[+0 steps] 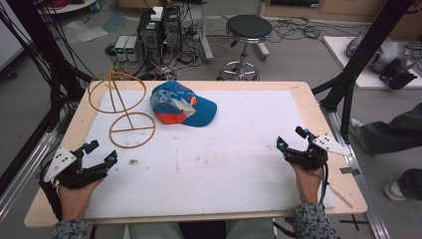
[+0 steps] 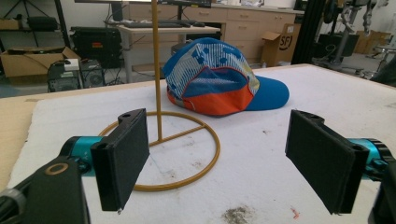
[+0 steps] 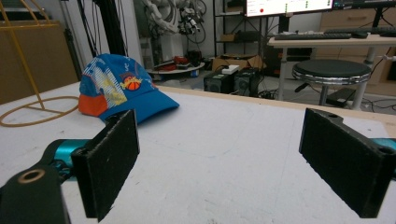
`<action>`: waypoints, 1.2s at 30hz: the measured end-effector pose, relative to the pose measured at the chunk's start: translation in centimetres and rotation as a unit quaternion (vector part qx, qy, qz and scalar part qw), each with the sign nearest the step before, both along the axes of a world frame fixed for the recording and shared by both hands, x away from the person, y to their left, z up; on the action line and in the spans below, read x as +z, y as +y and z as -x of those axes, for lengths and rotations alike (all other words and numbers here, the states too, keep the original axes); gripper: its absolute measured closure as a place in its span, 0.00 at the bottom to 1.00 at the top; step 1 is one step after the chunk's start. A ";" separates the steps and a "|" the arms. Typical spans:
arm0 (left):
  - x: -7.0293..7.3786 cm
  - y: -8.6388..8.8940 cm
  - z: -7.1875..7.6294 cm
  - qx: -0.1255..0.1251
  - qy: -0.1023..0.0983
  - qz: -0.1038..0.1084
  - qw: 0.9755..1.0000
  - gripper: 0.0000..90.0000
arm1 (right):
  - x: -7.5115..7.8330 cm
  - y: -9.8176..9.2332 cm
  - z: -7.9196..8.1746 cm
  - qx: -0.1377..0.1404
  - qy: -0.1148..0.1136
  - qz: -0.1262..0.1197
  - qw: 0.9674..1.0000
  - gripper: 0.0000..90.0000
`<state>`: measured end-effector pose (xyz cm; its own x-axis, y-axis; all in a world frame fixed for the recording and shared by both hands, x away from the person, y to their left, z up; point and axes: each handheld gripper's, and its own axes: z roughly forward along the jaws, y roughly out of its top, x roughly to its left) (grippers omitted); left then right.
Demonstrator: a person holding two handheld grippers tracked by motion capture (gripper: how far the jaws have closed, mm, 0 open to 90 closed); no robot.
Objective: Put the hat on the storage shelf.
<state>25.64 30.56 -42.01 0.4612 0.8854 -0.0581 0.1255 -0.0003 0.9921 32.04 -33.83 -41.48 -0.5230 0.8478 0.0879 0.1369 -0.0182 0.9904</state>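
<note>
The left black two-jaw gripper (image 1: 101, 152) sits at about 8 o'clock in the high view, held in the person's left hand (image 1: 74, 191), jaws spread wide and empty. The right black gripper (image 1: 290, 138) sits at 4 o'clock in the right hand (image 1: 307, 181), jaws equally wide apart, pointing toward 11 o'clock.

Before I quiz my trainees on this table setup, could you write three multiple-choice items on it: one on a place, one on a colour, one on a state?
1. Where does the baseball cap lie?
A. Hung on top of the stand
B. On the white mat beside the wire hat stand
C. On the stool

2. What colour is the cap's brim?
A. Blue
B. Yellow
C. Black

3. How do the left gripper and right gripper stand?
A. Both open, holding nothing
B. Both shut on the cap
C. Left shut on the stand

Answers: 1 B, the cap rests on the mat right of the stand's base ring. 2 A, the brim is plain blue. 3 A, both pairs of jaws stand apart over bare mat.
</note>
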 end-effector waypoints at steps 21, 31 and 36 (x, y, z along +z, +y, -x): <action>0.1 0.3 0.2 -0.001 -0.004 0.008 1.000 0.25 | 0.8 0.4 0.1 0.010 -0.016 -0.014 1.000 0.13; 0.1 0.6 0.2 -0.002 -0.003 0.015 1.000 0.25 | 3.3 2.3 -1.8 0.032 -0.036 0.013 0.999 0.13; 0.2 0.6 0.2 -0.004 -0.005 0.015 1.000 0.25 | 5.1 3.9 -4.1 0.045 -0.033 0.025 0.998 0.13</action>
